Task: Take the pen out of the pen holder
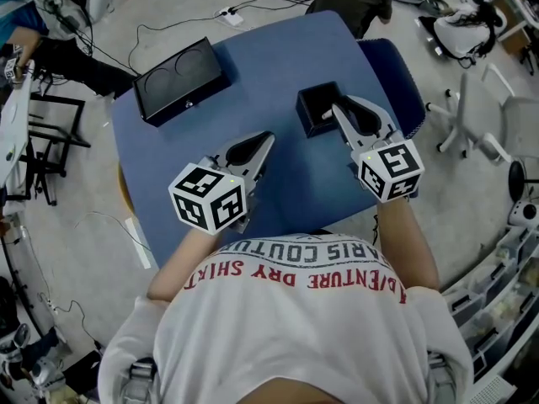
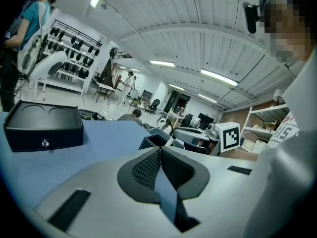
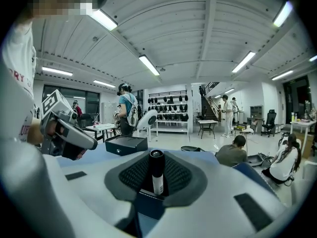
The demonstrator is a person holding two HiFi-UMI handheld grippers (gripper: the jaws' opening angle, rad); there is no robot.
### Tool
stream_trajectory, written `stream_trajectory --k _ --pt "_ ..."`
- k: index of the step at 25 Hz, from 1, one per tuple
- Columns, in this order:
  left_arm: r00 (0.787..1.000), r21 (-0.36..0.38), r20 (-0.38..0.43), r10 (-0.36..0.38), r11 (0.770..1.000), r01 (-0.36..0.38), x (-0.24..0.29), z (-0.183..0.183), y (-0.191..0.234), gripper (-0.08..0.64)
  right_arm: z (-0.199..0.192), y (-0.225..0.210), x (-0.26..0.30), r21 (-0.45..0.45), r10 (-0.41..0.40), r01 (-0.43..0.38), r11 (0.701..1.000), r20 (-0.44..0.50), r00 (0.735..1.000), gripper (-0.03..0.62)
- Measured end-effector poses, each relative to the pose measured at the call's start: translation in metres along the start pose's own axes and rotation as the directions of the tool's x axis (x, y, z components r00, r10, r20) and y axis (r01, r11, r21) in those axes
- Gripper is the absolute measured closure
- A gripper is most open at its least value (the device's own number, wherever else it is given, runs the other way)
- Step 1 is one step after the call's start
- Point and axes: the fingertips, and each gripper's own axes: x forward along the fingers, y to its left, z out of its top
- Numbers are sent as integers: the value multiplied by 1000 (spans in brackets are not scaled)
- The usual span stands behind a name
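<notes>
A black pen [image 3: 157,168] with a white label stands upright between the pads of my right gripper [image 3: 156,156], which is shut on it. Its lower end is still at the mouth of the black square pen holder [image 3: 147,203]. In the head view the right gripper [image 1: 338,109] reaches over the holder [image 1: 313,108] at the table's middle, and the pen itself is hidden there. My left gripper [image 1: 266,139] hovers over the blue table [image 1: 253,66] to the holder's left, jaws shut with nothing between them [image 2: 160,150]. From the left gripper view the holder [image 2: 154,141] lies just ahead.
A flat black box [image 1: 179,80] with two round recesses sits at the table's far left corner. A blue chair [image 1: 396,74] stands against the table's right side. Cables, white chair bases and equipment lie on the floor around. People stand and sit farther off in the room.
</notes>
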Motion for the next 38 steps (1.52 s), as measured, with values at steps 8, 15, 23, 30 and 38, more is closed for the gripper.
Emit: stream_trajectory --k 8,15,23,30,38 --pt "1000 26 26 0 1000 -1 -26 3 -12 528 35 12 -17 -34 -27 29 999 71 997 500" --pt "998 60 54 -19 998 16 -49 5 -28 528 62 32 -45 -69 -45 55 996 133 990 500" --pt "996 105 73 -49 994 41 -81 1 -50 528 75 67 -88 -74 -65 79 994 171 983 500" --pt "994 138 77 -81 988 70 -97 -6 -68 528 69 101 -122 -42 -53 62 997 187 981 500" --pt "992 147 51 -120 983 111 -103 -20 -80 528 48 128 -144 -5 -62 64 998 182 981 500"
